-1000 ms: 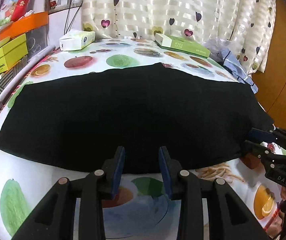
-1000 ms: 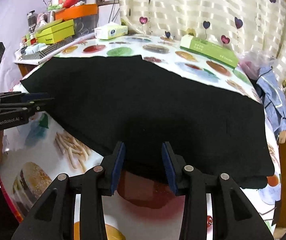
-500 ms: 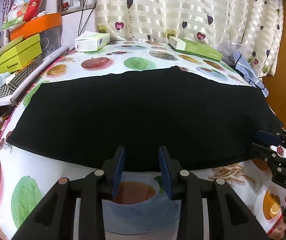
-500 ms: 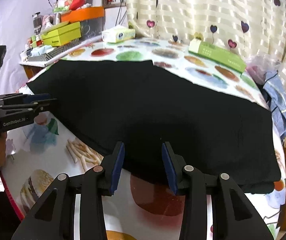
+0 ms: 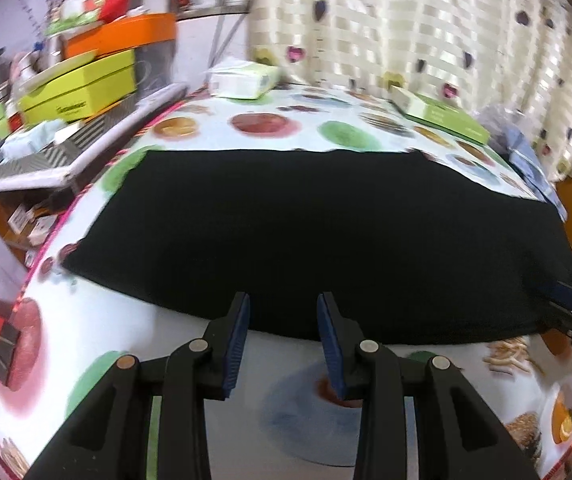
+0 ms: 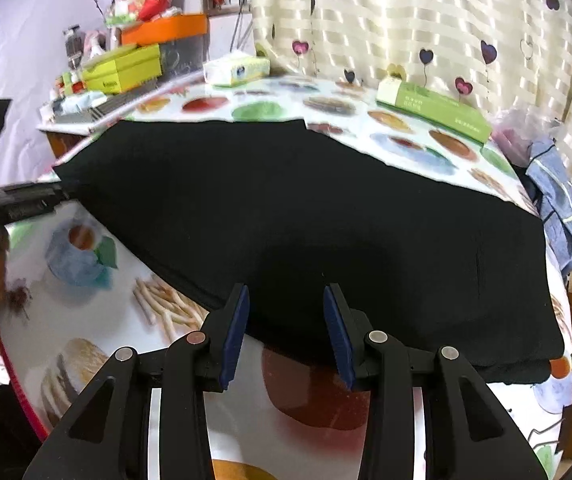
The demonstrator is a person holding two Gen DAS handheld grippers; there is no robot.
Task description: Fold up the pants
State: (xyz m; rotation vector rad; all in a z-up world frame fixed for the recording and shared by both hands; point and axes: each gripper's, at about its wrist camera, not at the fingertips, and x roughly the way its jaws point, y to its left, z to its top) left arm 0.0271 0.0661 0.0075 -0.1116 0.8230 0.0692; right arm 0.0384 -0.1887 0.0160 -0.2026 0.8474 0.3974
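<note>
Both grippers have drifted leftward along the near hem of the black pants (image 5: 326,236), which lie flat across the fruit-print tablecloth (image 5: 85,336). Left gripper (image 5: 282,340) and right gripper (image 6: 286,330) hover just short of that hem, jaws apart and empty, so I judge a grasp for the next fold is coming.

Black cloth pants (image 6: 326,216): matt, soft, fine-textured, no sheen. Table (image 6: 318,404) covered in glossy printed plastic sheet with fruit and food pattern, smooth, light glare. Left gripper (image 5: 282,340) and right gripper (image 6: 286,332): matt black moulded plastic arms, blue pads with a ribbed rubbery look, small bright metal pins at the pivots. Long green box (image 6: 434,110) at 1 o'clock: smooth card. Tissue pack (image 6: 237,68) at 11 o'clock: glossy plastic wrap. Curtain (image 6: 426,20) at 12 o'clock: striped cloth, slightly shiny. Blue garment (image 6: 558,204) at 3 o'clock: matt woven cloth.
</note>
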